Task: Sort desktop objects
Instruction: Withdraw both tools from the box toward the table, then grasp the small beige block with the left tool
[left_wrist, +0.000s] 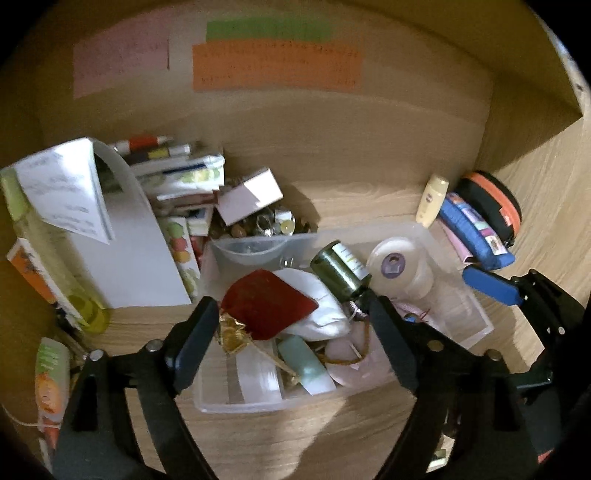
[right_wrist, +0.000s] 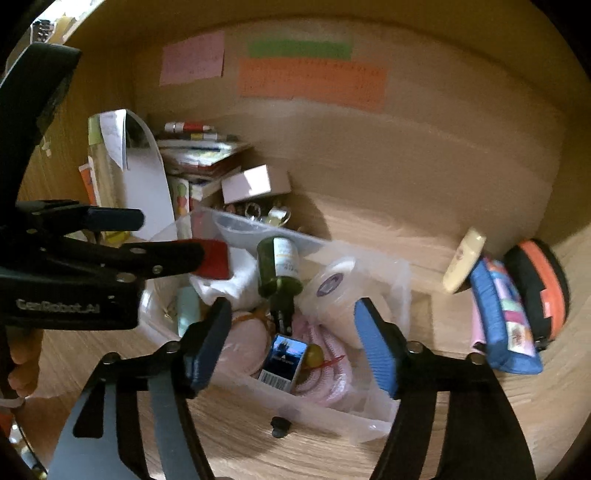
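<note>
A clear plastic bin (left_wrist: 476, 325) (right_wrist: 373, 417) on the wooden desk holds a red velvet pouch (left_wrist: 269, 306), a white cloth (left_wrist: 317, 295), a dark green bottle (left_wrist: 341, 267) (right_wrist: 279, 267), a white tape roll (left_wrist: 400, 267) (right_wrist: 334, 284), a mint tube (left_wrist: 310, 367), pink items and a small blue box (right_wrist: 282, 360). My left gripper (left_wrist: 290, 314) is open just above the bin, its jaws either side of the red pouch; it also shows in the right wrist view (right_wrist: 173, 236). My right gripper (right_wrist: 291, 328) is open and empty over the bin's near side.
A stack of papers, booklets and pens (left_wrist: 173, 173) and a small white box (left_wrist: 249, 195) lie behind the bin on the left. A cream tube (left_wrist: 432, 201), a blue pencil case (left_wrist: 476, 232) and an orange-black pouch (left_wrist: 493, 205) lean in the right corner. Coloured notes (left_wrist: 277, 66) hang on the back wall.
</note>
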